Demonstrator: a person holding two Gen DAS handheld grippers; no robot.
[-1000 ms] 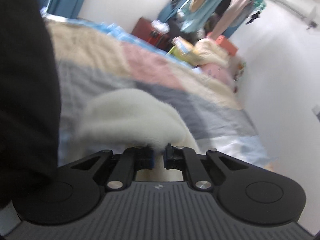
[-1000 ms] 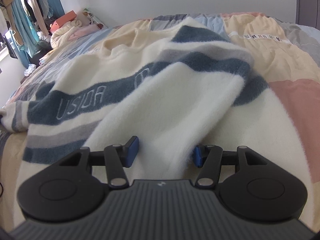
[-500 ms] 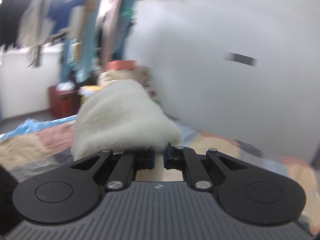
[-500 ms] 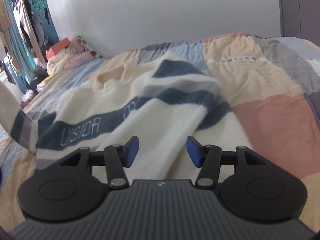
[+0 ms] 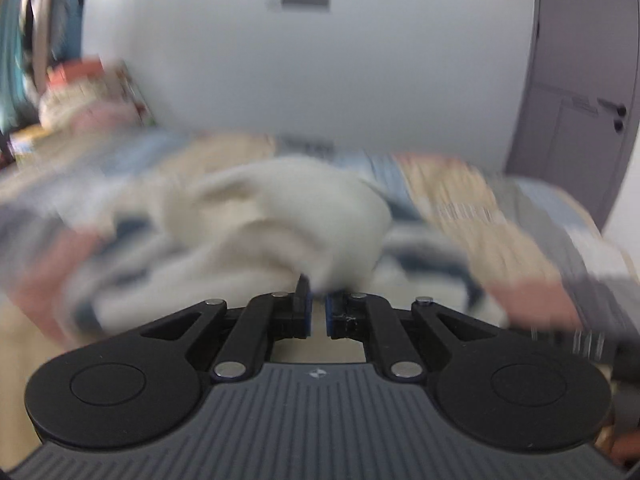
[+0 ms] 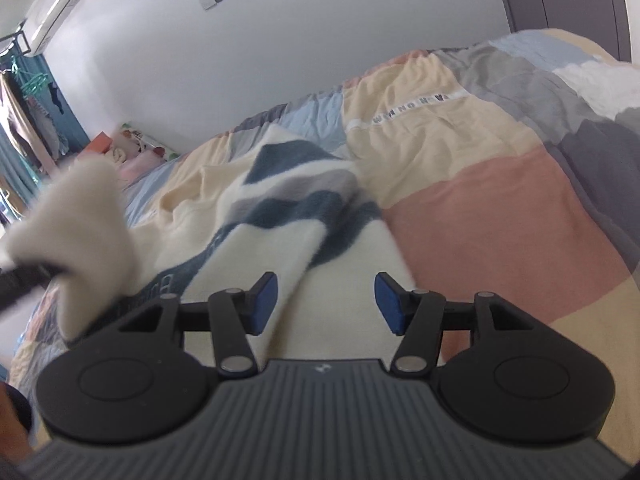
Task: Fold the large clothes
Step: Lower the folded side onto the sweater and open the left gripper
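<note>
A bed [image 6: 500, 216] carries everything, spread with a patchwork quilt [image 6: 432, 128] of cream, pink, grey and pale-blue blocks. Directly on the quilt lies a cream sweater [image 6: 248, 236] with navy and grey stripes, rumpled and partly doubled over itself. Right of the sweater the quilt's pink block lies bare; beyond the sweater, by the wall, are pillows [image 6: 136, 156].
</note>
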